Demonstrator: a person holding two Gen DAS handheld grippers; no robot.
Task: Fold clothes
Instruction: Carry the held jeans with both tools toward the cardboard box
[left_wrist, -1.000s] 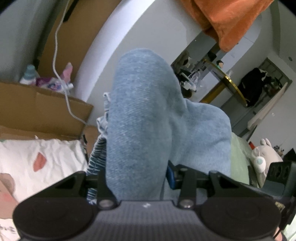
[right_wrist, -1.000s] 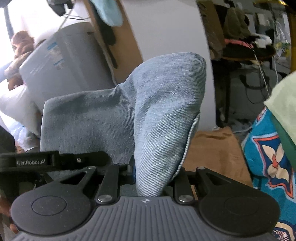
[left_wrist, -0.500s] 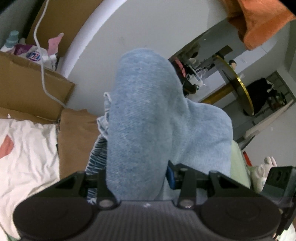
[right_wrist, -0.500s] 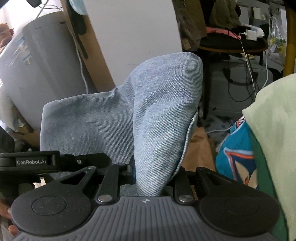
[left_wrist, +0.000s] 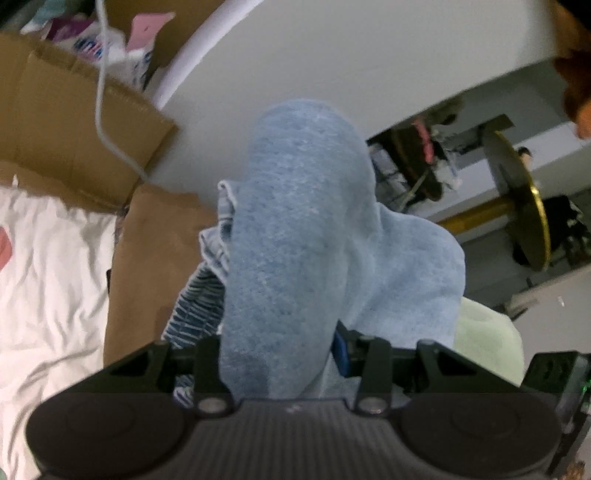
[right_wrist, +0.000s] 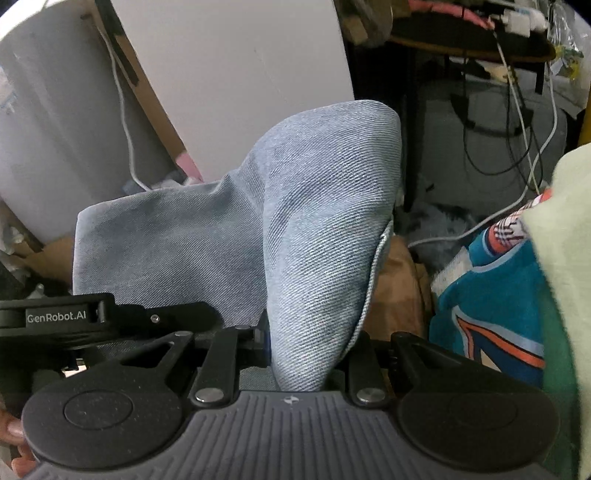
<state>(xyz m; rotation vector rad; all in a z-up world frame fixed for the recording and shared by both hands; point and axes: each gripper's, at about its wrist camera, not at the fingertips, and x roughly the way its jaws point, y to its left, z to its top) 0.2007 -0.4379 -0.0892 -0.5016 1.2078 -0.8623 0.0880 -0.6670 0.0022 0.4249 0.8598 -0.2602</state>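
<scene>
Right now we have the blue denim garment (left_wrist: 295, 258) bunched up between the jaws of both tools, and it fills the middle of each wrist view. Our left gripper (left_wrist: 280, 354) is clamped on a thick fold of it, the cloth rising in a rounded hump straight ahead of the camera; a striped blue and white lining (left_wrist: 195, 306) shows at the fold's left edge. Our right gripper (right_wrist: 310, 354) pinches a narrower fold of the same denim (right_wrist: 325, 240), which stands up in a peak and spreads out flat toward the left.

Beyond the garment, in the left wrist view, we see a white patterned sheet (left_wrist: 51, 280) at the left, brown cardboard (left_wrist: 74, 122) behind it with a white cable (left_wrist: 101, 110) hanging across, and a pale green cloth (left_wrist: 487, 339) at the right. In the right wrist view a teal and orange printed fabric (right_wrist: 487, 306) lies to the right, beside a light green garment (right_wrist: 565, 258).
</scene>
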